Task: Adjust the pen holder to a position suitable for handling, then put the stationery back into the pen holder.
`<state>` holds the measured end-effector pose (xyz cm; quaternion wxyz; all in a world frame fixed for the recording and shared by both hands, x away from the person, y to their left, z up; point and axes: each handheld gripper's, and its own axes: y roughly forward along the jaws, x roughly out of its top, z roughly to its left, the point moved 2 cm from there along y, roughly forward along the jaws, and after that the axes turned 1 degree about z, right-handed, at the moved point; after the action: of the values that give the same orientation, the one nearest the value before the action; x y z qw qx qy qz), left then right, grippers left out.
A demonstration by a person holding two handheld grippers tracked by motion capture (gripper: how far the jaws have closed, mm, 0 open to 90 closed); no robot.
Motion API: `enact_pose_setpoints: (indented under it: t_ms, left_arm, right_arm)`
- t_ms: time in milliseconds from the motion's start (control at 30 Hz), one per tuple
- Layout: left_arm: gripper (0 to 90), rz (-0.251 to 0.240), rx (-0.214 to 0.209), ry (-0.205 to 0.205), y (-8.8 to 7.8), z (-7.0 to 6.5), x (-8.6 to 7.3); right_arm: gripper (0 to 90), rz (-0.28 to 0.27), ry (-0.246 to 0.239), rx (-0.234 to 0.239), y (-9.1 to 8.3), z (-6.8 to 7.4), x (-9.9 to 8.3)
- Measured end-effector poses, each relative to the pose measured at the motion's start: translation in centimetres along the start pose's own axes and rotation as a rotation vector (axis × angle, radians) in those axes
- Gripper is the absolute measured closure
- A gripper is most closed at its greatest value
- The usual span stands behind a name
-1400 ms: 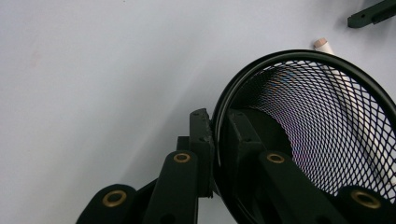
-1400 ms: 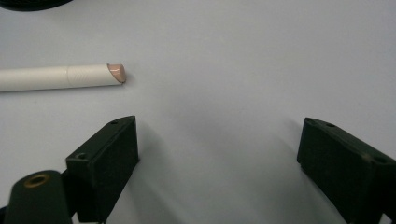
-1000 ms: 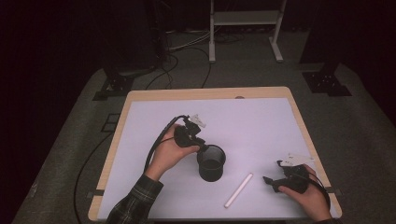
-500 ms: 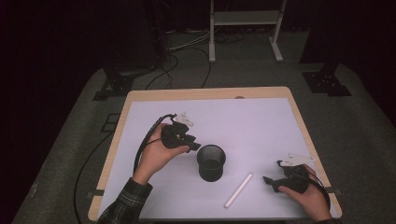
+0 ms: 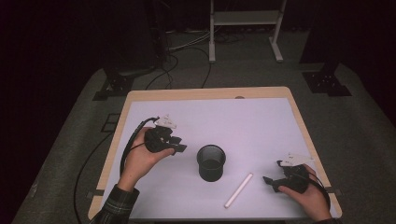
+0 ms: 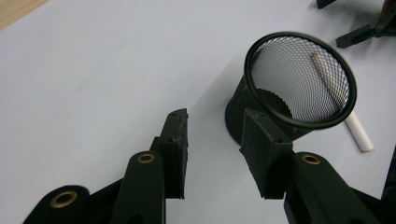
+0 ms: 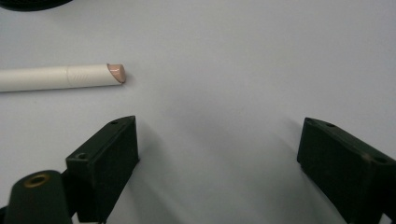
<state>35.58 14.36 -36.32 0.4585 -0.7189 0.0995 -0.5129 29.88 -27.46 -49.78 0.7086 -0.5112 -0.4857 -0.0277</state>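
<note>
White table (image 5: 261,116) top, broad bare stretch toward the far edge.
Left claw (image 5: 180,144) hangs just left of the black mesh cup (image 5: 211,162), jaws partly apart after opening, nothing between them. Right claw (image 5: 271,182), near the right rim, gapes wide and holds nothing. White pen (image 5: 238,190) lies between cup and right claw.

Table (image 5: 140,98): white sheet (image 5: 243,121), mesh cup (image 5: 211,162), white stick (image 5: 238,190).
</note>
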Motion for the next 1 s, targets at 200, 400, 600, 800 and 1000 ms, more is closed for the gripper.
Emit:
enact_pose_setpoints:
  t_ms: [200, 400, 600, 800, 1000]
  left_arm:
    - [57.5, 0.008, 0.024, -0.022, 0.0, 0.2, -1.8]
    - [54.4, 0.009, 0.046, -0.049, -0.1, 0.6, -3.7]
    - [49.4, 0.012, 0.079, -0.071, 0.3, 0.9, -5.9]
    - [43.2, 0.005, 0.101, -0.093, 1.2, 1.1, -8.0]
    - [36.7, 0.001, 0.123, -0.112, 1.8, 1.3, -9.9]
  right_arm:
    - [11.4, 0.000, -0.003, 0.000, 0.0, 0.0, 0.0]
    - [11.4, 0.002, -0.002, 0.001, 0.0, 0.0, 0.0]
    - [11.4, 0.001, -0.003, 0.001, 0.0, 0.0, 0.0]
    - [11.4, 0.006, -0.003, 0.001, 0.0, 0.0, 0.1]
    - [11.1, 0.010, -0.007, 0.000, 0.0, 0.0, 0.1]
